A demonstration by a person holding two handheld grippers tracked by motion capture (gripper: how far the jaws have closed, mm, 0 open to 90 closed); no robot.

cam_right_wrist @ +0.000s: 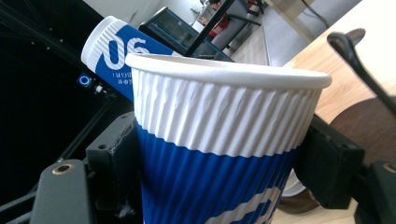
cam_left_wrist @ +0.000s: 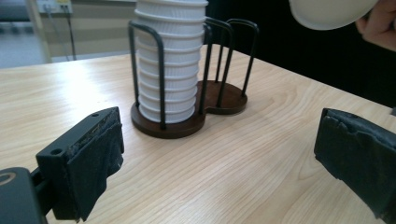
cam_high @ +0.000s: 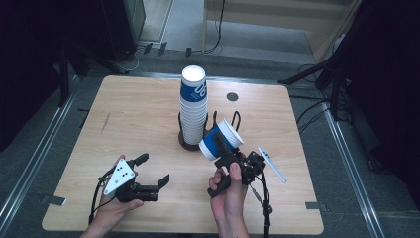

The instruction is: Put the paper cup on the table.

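**Reader:** What does the scene hold, starting with the biggest thing?

**Describer:** A light wooden table point(cam_high: 138, 124) fills the high view. Near its middle stands a dark wire cup holder point(cam_high: 190, 143) with two bays. One bay carries a tall stack of ribbed cups point(cam_high: 193, 106), blue and white, stacked upside down. The other bay point(cam_left_wrist: 227, 99), on the side nearer the right hand, is empty.

**Reader:** And the hands?

**Describer:** The right gripper point(cam_high: 229, 154) clamps a single blue-and-white paper cup point(cam_high: 221, 139) around its lower wall. The cup sits in the air just beside the holder, on its right. Its long axis tilts, with the rim pointing up and away to the right.

**Reader:** The other one?

**Describer:** The left gripper point(cam_high: 154, 171) rests low near the table's front edge, jaws spread wide with nothing between them. It lies well apart from the holder, so the right hand is much nearer.
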